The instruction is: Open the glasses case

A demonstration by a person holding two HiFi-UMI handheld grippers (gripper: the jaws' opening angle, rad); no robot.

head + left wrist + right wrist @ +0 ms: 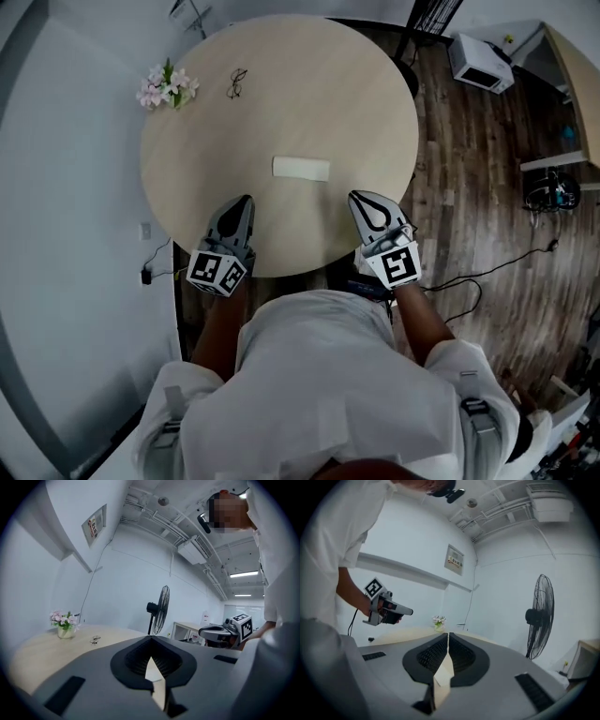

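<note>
Two grippers, both yours, hover at the near edge of the round pale-wood table (356, 103). Between and beyond them lies the pale cream, flat rectangular glasses case (301, 168). The case sits on the bare tabletop a little past the near rim, well apart from the thin wire-framed spectacles (236, 82) and the small bunch of pink and white flowers (167, 87) at the far left.

The case's long axis runs across you, left to right, with only a slight tilt. One short end faces each gripper. From the left gripper (242, 208) the case lies forward and to the right. From the right gripper (364, 202) it lies forward and to the left. Neither is clearly nearer, so you could probably take one end with each.

In each gripper's own view the ribbed black pads meet at their tips and nothing is held between them, so both are closed and empty. They would need to part before either could take the case. Neither gripper view shows the case, because the grey gripper bodies cover the near tabletop.

The case looks closed, a plain, smooth slab with square corners. From above you cannot tell which long edge carries the hinge and which the opening seam, so check that as you come in.
</note>
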